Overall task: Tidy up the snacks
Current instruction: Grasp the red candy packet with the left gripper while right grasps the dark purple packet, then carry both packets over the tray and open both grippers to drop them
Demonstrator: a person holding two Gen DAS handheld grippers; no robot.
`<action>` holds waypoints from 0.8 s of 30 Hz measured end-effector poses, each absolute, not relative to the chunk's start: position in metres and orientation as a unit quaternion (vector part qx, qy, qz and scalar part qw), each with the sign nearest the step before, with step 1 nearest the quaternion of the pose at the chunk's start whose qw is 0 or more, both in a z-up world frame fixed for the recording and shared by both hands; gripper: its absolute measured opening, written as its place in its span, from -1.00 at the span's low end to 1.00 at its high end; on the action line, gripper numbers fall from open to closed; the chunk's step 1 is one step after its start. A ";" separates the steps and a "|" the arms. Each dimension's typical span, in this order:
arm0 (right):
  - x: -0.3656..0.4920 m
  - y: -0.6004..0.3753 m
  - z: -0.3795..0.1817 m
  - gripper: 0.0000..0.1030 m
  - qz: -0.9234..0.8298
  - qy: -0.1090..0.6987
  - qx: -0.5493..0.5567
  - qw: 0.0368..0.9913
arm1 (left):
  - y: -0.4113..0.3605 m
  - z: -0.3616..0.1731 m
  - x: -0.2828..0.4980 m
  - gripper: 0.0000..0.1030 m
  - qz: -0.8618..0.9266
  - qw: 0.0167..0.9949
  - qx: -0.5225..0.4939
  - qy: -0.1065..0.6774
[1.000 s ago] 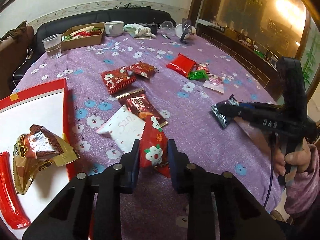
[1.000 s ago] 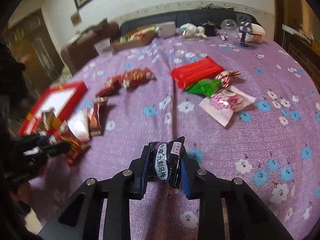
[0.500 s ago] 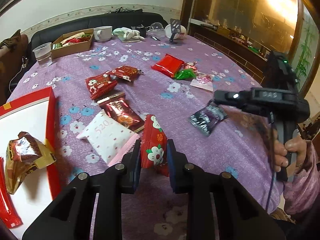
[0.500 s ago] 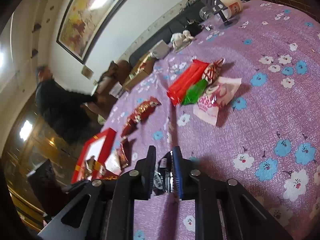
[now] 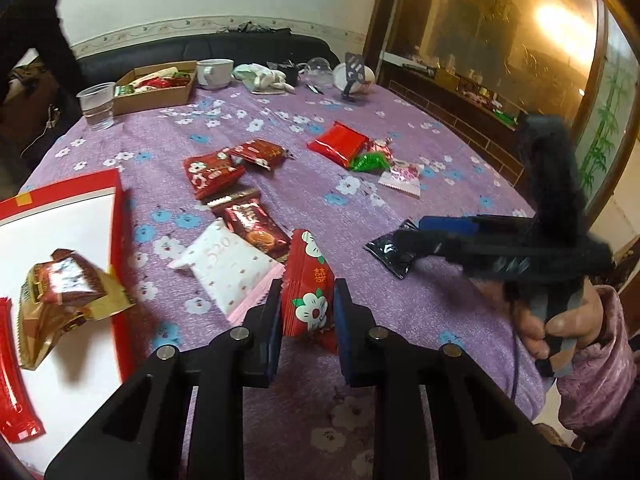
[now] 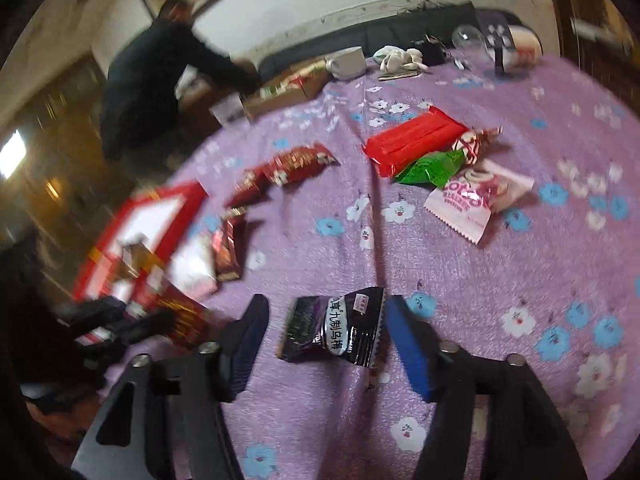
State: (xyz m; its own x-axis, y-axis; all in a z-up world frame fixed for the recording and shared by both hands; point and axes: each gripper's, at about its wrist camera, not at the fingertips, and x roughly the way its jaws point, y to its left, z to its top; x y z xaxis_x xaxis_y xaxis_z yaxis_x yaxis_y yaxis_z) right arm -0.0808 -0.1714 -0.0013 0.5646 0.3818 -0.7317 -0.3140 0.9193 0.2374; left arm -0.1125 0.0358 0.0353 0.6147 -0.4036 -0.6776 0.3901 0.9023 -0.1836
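Observation:
My left gripper [image 5: 307,312] is shut on a red flower-print snack packet [image 5: 307,284] and holds it upright above the purple tablecloth, just right of the red-rimmed white tray [image 5: 120,224]. The tray holds a gold-brown wrapped snack [image 5: 60,296] and a red stick pack [image 5: 12,376]. My right gripper [image 6: 326,334] is open. A black plum snack packet [image 6: 336,330] lies on the cloth between its fingers. The right gripper also shows in the left wrist view [image 5: 432,240], over the black packet [image 5: 390,252].
Loose snacks lie on the cloth: a white packet [image 5: 224,260], brown and red packets [image 5: 212,172], a flat red pack [image 6: 416,140], a green one [image 6: 432,168], a pink-white one [image 6: 476,200]. A cardboard box [image 5: 154,88], plastic cup [image 5: 96,106] and mug [image 5: 214,73] stand at the back.
My right gripper has opened and let the black packet drop onto the cloth. My left gripper keeps its hold on the red packet and has lifted it slightly toward the tray.

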 end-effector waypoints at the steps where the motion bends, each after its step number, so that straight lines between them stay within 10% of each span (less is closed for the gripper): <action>1: -0.080 -0.164 -0.004 0.28 0.185 0.431 0.014 0.883 | 0.038 0.036 -0.113 -0.61 -0.219 0.899 -0.012 0.378; 9: -0.087 -0.144 -0.003 -0.43 0.154 0.430 -0.071 0.887 | 0.056 0.046 -0.122 -0.61 -0.209 0.908 -0.029 0.363; 24: -0.089 -0.208 0.034 -0.60 0.212 0.377 0.140 0.891 | 0.098 0.069 -0.138 -0.61 -0.186 0.923 -0.066 0.330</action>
